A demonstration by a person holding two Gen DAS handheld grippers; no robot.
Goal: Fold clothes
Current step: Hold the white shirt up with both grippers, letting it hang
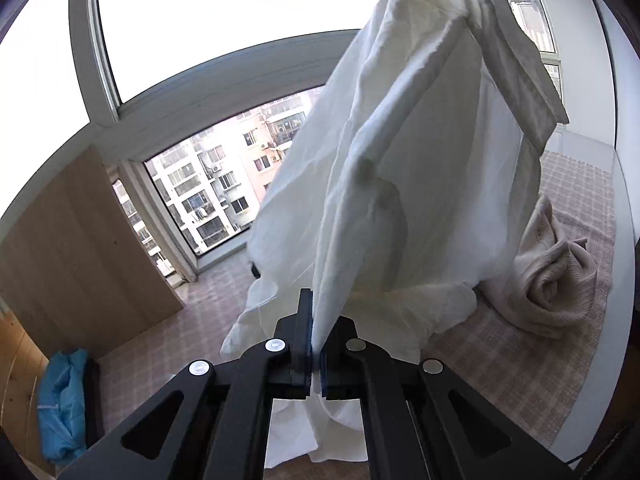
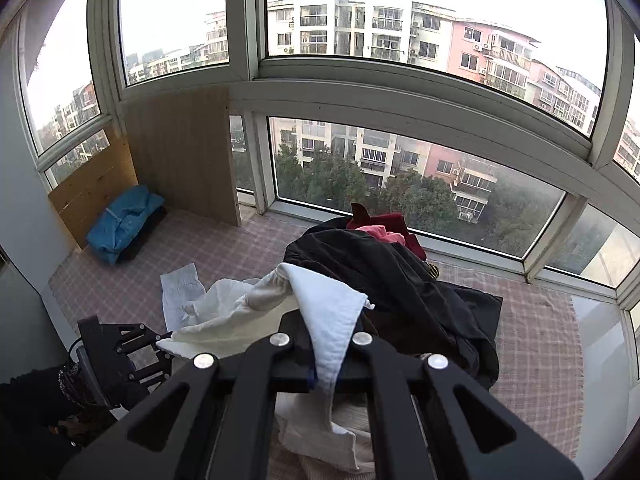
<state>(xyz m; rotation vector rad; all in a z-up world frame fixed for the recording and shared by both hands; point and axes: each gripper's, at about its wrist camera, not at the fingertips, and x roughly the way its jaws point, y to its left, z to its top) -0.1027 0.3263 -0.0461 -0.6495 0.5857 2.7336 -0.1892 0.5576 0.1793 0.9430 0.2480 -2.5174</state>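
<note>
Left gripper point(image 1: 316, 344) tilted upward toward the window, jaws clenched on a fold of the white garment point(image 1: 400, 160). Cloth feeds out of the jaws toward 12–1 o'clock and hangs taut from the top of the left wrist view; its loose hem drapes down at 6 o'clock below the jaws.

Right gripper point(image 2: 324, 352) angled down over the checked bed cover point(image 2: 532, 340), jaws clenched on a white edge of the same garment point(image 2: 332, 312). Cloth peaks at 12 o'clock of the jaws, then runs to 9 o'clock, where the left gripper point(image 2: 164, 344) pinches it. A dark sleeve point(image 2: 36, 400) shows behind that gripper.

Garment is off the bed, strung between both jaws.

Dark clothes pile point(image 2: 400, 272) at 1 o'clock of the right jaws, red and pink items on top. Beige knit point(image 1: 552, 276) lies at 3 o'clock in the left view. Blue bundle point(image 2: 124, 224) near the wooden panel point(image 2: 180, 152), 10 o'clock. No containers seen.
</note>
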